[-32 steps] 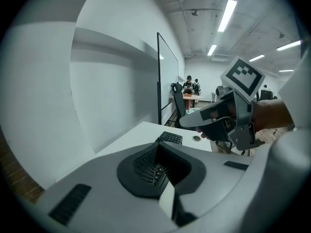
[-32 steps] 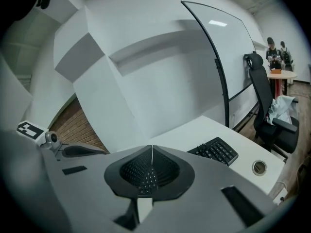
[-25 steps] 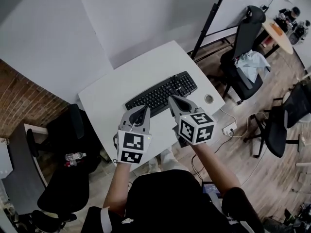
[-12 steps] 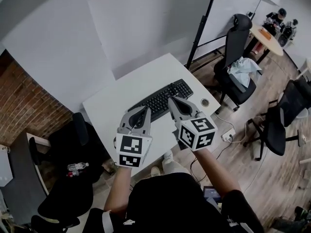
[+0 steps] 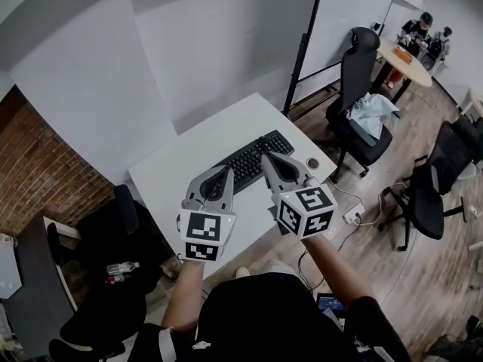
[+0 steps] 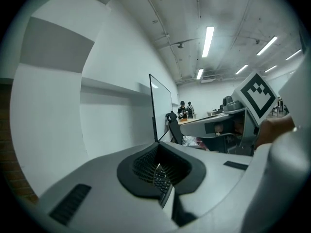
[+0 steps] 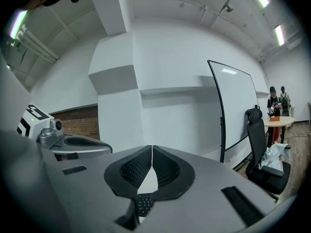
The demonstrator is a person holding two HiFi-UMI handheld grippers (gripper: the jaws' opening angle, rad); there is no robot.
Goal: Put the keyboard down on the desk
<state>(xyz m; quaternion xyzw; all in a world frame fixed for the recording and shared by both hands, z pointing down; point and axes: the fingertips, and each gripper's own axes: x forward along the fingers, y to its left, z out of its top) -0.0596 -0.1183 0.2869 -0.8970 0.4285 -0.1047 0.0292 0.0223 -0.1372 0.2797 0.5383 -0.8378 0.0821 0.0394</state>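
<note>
From the head view, the black keyboard (image 5: 249, 159) lies flat on the white tabletop (image 5: 189, 157), slanting from about seven o'clock to one o'clock. The person holds the left gripper (image 5: 226, 170) and the right gripper (image 5: 266, 157) side by side over the keyboard's near edge, both aimed toward twelve o'clock. Neither has hold of it. A black office chair (image 5: 361, 89) with a pale cloth (image 5: 371, 111) on its seat stands at three o'clock of the tabletop, and a brick wall (image 5: 38, 164) runs at nine o'clock.

In the left gripper view, the jaws are pressed together with nothing between them. A strip of keyboard keys shows below through the gap behind the tips, at six o'clock. The gripper looks out at a white wall and a whiteboard (image 6: 163, 103).

In the right gripper view, the jaws meet at their tips, empty. A corner of the keyboard and a bit of white tabletop show beneath them at six o'clock.
</note>
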